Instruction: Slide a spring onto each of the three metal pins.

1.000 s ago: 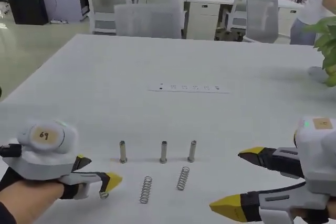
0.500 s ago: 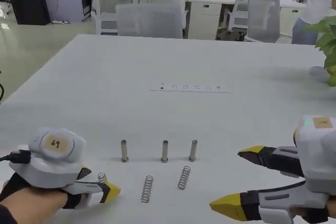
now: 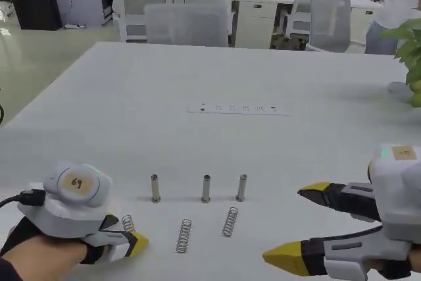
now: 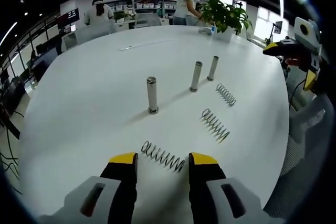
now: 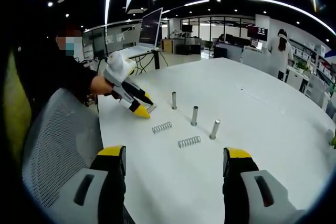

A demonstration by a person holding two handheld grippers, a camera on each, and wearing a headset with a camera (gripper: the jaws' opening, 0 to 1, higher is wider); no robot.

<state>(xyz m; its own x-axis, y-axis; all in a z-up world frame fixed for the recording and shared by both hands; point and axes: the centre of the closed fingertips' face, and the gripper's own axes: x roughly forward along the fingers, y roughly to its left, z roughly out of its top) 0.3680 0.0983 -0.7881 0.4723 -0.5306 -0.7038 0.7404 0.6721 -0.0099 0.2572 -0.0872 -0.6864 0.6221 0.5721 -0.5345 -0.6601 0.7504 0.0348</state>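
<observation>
- Head view: the left claw (image 3: 131, 240) sits low over the white table (image 3: 210, 77) at the near left. Its jaws look fairly close together from this angle. The left spring (image 3: 127, 223) lies just beside its yellow tips. Three pins (image 3: 206, 188) stand upright in a row. The middle spring (image 3: 183, 235) and the right spring (image 3: 229, 222) lie flat just in front of them. The right claw (image 3: 299, 224) hovers at the near right, jaws spread wide, with nothing in them.
- Left gripper view: the left claw (image 4: 163, 160) is partly open. The left spring (image 4: 163, 156) lies crosswise on the table in the gap at its tips; I cannot tell whether the tips touch it. The pins (image 4: 196, 76) stand beyond, with the middle spring (image 4: 215, 125) and right spring (image 4: 226, 94) to their right.
- Right gripper view: the right claw (image 5: 175, 153) is wide open and empty, well apart from the pins (image 5: 194, 115). Across the table, the left claw (image 5: 137, 106) points down at the left spring (image 5: 151, 108).
</observation>
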